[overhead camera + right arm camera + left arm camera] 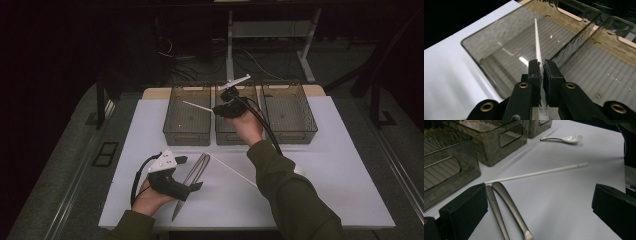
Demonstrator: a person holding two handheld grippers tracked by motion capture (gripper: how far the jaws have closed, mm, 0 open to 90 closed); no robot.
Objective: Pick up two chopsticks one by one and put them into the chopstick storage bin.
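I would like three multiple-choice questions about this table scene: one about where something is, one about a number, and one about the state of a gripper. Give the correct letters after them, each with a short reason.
1. Where is the white chopstick that the right gripper holds?
A. Over the left bin
B. Flat on the table beside the spoon
C. Under the left gripper

2. How many grey bins stand in a row at the far side of the table?
A. Two
B. Three
C. Five

3. How do the jaws of the left gripper stand?
A. Shut on a metal handle
B. Shut on a chopstick
C. Open, with nothing between the pads

Answers: 1 A, the right gripper view shows the stick reaching out above that bin's ribbed floor. 2 B, the high view shows three bins side by side. 3 C, the left gripper view shows its jaws wide apart over bare table.
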